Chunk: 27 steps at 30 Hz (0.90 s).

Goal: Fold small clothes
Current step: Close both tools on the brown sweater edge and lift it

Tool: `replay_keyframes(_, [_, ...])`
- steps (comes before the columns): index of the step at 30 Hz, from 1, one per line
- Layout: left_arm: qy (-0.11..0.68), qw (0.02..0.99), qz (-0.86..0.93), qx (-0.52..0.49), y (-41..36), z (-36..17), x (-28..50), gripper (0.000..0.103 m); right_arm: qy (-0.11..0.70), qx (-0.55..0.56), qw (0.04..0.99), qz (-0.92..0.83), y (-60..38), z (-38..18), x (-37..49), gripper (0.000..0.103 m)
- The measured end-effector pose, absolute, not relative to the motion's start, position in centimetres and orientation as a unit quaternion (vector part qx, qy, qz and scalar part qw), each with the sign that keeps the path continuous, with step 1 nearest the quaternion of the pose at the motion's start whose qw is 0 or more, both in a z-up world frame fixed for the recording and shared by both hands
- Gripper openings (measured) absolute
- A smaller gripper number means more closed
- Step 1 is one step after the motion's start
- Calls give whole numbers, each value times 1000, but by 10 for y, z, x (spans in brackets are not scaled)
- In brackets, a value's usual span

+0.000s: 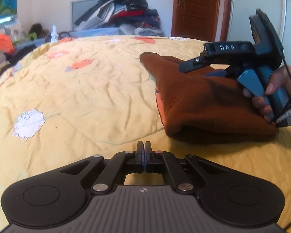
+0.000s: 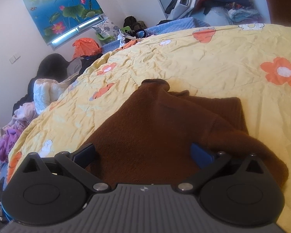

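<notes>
Left wrist view: yellow flowered quilt on the bed fills everything ahead of my left claw. Brown knit garment lies flat on it, ahead and to the right of that claw, not touching it. Left claw is closed, pads together, holding nothing.

Right claw sits directly over the near part of the garment, fingers spread wide with fabric between and under them. I see no pinch, so I read it as open and resting or hovering on the cloth; cannot tell which.

Handling, my guess: thick soft knit, light, floppy, no stiffness, grippy not slippery. Will drape and bunch if lifted from one point. Best hold is a doubled edge or corner, both claws apart, so the layers stay aligned.

Orientation: already looks partly folded. Long axis runs away from the right claw, tapering to a narrow rounded end at the far side. A looser layer edge sits to the claw's right.
</notes>
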<state>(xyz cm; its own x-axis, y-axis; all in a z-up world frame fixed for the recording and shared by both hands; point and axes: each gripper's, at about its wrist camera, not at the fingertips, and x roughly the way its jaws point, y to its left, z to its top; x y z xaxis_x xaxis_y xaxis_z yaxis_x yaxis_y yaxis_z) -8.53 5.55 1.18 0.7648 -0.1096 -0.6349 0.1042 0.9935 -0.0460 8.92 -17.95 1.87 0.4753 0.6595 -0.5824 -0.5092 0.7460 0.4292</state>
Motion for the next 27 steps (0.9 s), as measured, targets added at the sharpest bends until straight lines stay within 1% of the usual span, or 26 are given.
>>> replay_keyframes(2, [315,947,-59,-18,68,22,-95,2,401,105,850,325,-178,29,92,103])
replay_keyframes(4, [277,958,-78,-5,68,34,-103,6,413,149,845,305,-182,44,96,103])
replay_keyframes(5, [259,961,-92,9,60,40,-104,8,407,179,840,310,-184,52,99,103])
replay_keyframes(6, [246,963,-109,25,51,43,-102,17,400,202,834,322,-183,59,103,103])
replay_keyframes(7, [233,963,-128,45,38,44,-99,32,400,218,826,332,-178,65,110,103])
replay_keyframes(8, [224,961,-147,66,24,43,-94,43,406,227,817,340,-171,69,119,103])
replay_keyframes(9, [220,958,-161,85,11,39,-88,65,417,227,808,348,-160,71,128,103])
replay_keyframes(10, [223,955,-166,101,2,33,-81,68,430,218,799,360,-146,71,138,103])
replay_keyframes(12, [267,942,-172,107,-11,20,-64,67,462,185,783,372,-117,62,157,103])
replay_keyframes(13, [297,936,-165,90,-11,10,-54,68,479,164,779,369,-105,53,166,103])
replay_keyframes(15, [305,938,-157,37,0,3,-49,69,508,124,779,345,-87,27,181,103])
replay_keyframes(16, [308,938,-155,33,2,3,-48,69,473,122,794,362,-87,23,179,103])
replay_keyframes(17, [310,938,-153,34,1,4,-48,69,467,133,796,362,-87,19,181,103])
replay_keyframes(19, [304,940,-148,43,-2,1,-52,69,467,161,794,356,-91,19,184,103])
replay_keyframes(21, [304,940,-147,50,-3,4,-53,69,469,142,795,358,-91,24,181,103])
replay_keyframes(23, [298,942,-152,29,6,13,-58,68,475,127,804,334,-101,36,169,99])
replay_keyframes(24, [290,945,-152,11,14,19,-62,68,472,138,807,327,-113,45,158,100])
replay_keyframes(26, [280,949,-142,-26,32,28,-66,73,429,181,817,340,-152,64,127,103])
replay_keyframes(27, [284,949,-133,-38,38,29,-64,78,408,207,822,340,-173,70,111,103])
